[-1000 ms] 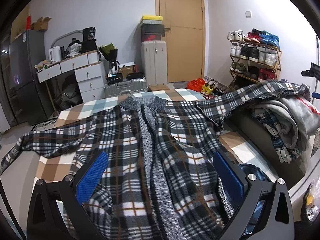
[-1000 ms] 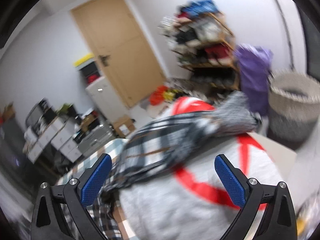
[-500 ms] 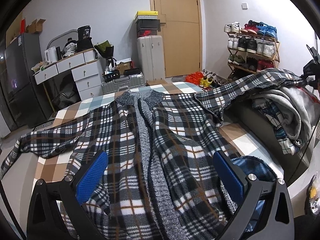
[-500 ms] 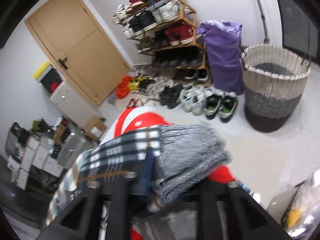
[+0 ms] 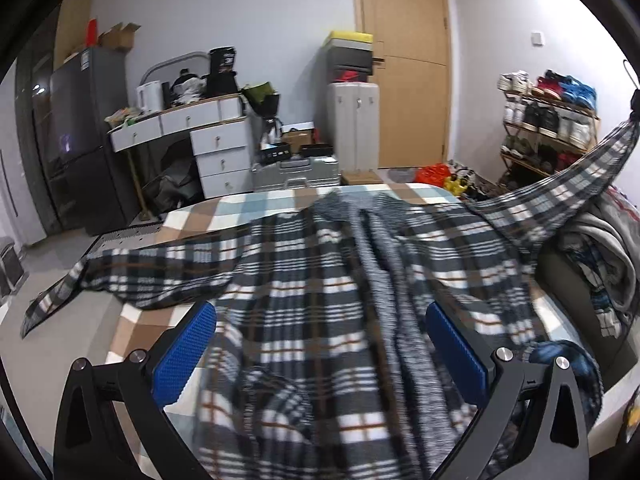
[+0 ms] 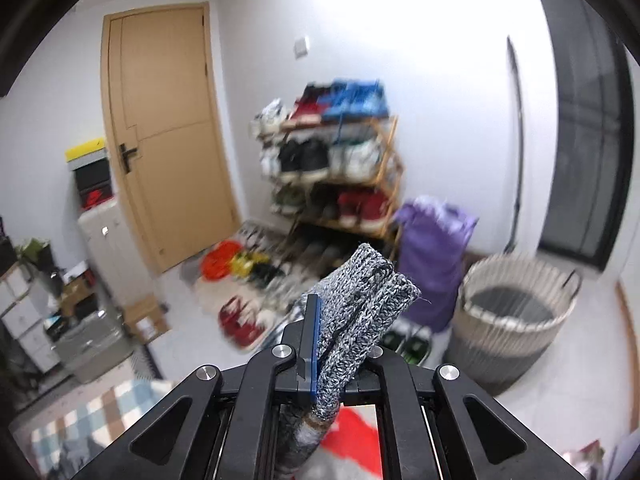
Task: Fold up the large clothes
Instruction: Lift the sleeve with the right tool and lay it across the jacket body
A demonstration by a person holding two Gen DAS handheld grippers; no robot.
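The right gripper point(image 6: 320, 344) is pinching the plaid jacket's point(image 5: 320, 280) knit cuff point(image 6: 368, 300), jaws nearly closed, lifting the sleeve (presumably to fold inward); the left gripper point(image 5: 320, 360) is hovering wide open above the jacket on the bed point(image 5: 240, 208).

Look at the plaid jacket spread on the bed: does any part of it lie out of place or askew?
Yes. The plaid jacket lies unevenly. Its right sleeve is stretched up off the bed, its grey knit cuff pinched in the shut right claw. The left sleeve trails over the bed's edge, and the front is rumpled.
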